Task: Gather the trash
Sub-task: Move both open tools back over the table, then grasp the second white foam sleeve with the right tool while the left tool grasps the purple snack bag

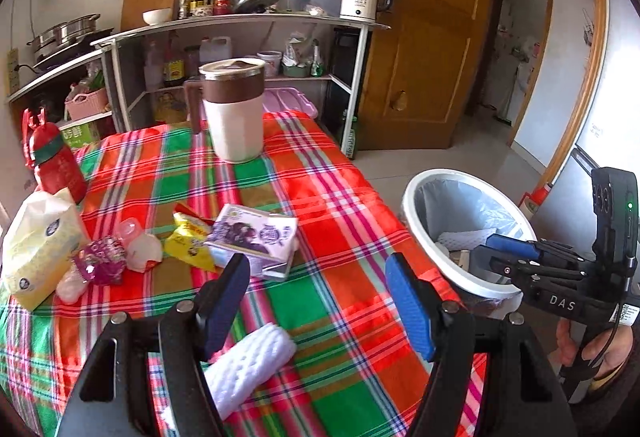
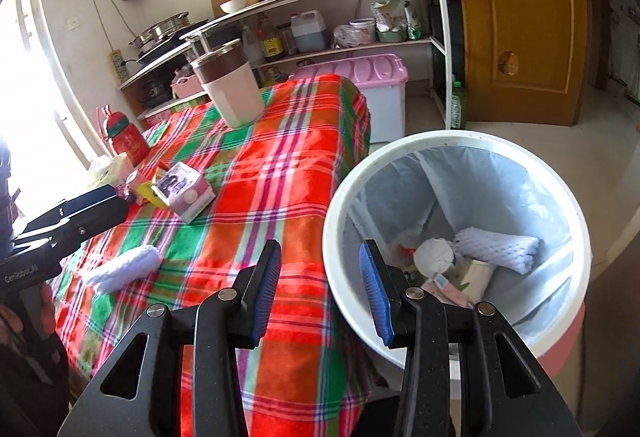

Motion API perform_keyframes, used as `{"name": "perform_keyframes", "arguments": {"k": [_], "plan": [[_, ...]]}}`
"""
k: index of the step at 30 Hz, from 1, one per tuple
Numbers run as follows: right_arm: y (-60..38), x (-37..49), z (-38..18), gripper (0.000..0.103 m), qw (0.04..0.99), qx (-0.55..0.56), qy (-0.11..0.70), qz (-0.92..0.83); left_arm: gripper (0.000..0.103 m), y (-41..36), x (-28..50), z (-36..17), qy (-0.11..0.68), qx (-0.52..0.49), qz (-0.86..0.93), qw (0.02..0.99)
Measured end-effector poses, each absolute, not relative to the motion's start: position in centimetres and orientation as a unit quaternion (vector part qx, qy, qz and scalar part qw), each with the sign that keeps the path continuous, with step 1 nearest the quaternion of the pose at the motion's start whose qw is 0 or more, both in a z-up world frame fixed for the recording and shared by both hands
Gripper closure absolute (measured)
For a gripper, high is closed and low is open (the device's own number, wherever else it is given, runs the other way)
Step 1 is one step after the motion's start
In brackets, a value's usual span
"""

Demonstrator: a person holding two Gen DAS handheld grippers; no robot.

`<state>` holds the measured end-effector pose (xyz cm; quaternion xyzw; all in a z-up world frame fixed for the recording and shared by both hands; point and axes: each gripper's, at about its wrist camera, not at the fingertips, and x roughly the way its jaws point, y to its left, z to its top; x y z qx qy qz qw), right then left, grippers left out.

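Note:
My left gripper (image 1: 318,303) hangs open over the plaid table (image 1: 340,197) with nothing between its blue pads. A white foam net roll (image 1: 248,369) lies on the cloth just below its left finger. Farther back lie a purple carton (image 1: 256,237), a yellow wrapper (image 1: 188,243), a pink wrapper (image 1: 100,263) and clear plastic cups (image 1: 136,243). My right gripper (image 2: 320,289) is open and empty, above the table's edge next to the white bin (image 2: 440,141). Inside the lined bin are a foam net (image 2: 496,245) and other scraps. The foam roll (image 2: 124,269) and carton (image 2: 184,193) also show here.
A tissue pack (image 1: 40,249), a red bottle (image 1: 56,165) and a brown-and-white jug (image 1: 234,109) stand on the table. Behind it is a metal shelf (image 1: 240,21) with kitchenware, beside it a pink-lidded box (image 2: 376,77). A wooden door (image 1: 432,37) is at the right.

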<state>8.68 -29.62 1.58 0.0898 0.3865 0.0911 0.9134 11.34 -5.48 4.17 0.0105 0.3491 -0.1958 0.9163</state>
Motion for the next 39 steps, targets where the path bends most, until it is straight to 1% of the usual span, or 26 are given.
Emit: {"name": "perform_keyframes", "arguments": {"k": [4,13,19,24,30,32,36,39], "plan": [[-27.1,8.7,1.7,0.056,0.911,0.077,0.386,0.125,0.03,-2.1,10.9,3.9,0.348,-0.001,-0.166,0.923],[-21.1,8.8,1.4,0.055,0.899,0.05,0.384,0.205,0.029,2.9,10.2,2.9,0.355,-0.016,-0.117,0.927],[-16.7,8.5,1.4,0.051,0.886,0.011,0.374,0.275,0.029,5.5,9.9,2.4,0.359,-0.029,-0.094,0.928],[-13.2,8.4,1.2,0.048,0.873,-0.045,0.366,0.32,0.029,7.1,9.9,2.0,0.361,-0.037,-0.085,0.928],[-9.5,8.3,0.2,0.041,0.845,-0.114,0.358,0.379,0.029,9.2,10.2,1.4,0.365,-0.053,-0.072,0.927],[-8.4,8.1,-0.2,0.036,0.838,-0.135,0.35,0.397,0.029,9.8,10.3,1.2,0.368,-0.059,-0.067,0.926],[-6.2,7.7,-1.1,0.035,0.822,-0.201,0.335,0.414,0.029,10.9,10.6,0.8,0.371,-0.069,-0.058,0.924],[-5.0,8.5,-2.0,0.035,0.812,-0.229,0.345,0.41,0.029,11.5,10.9,0.6,0.372,-0.075,-0.057,0.923]]}}
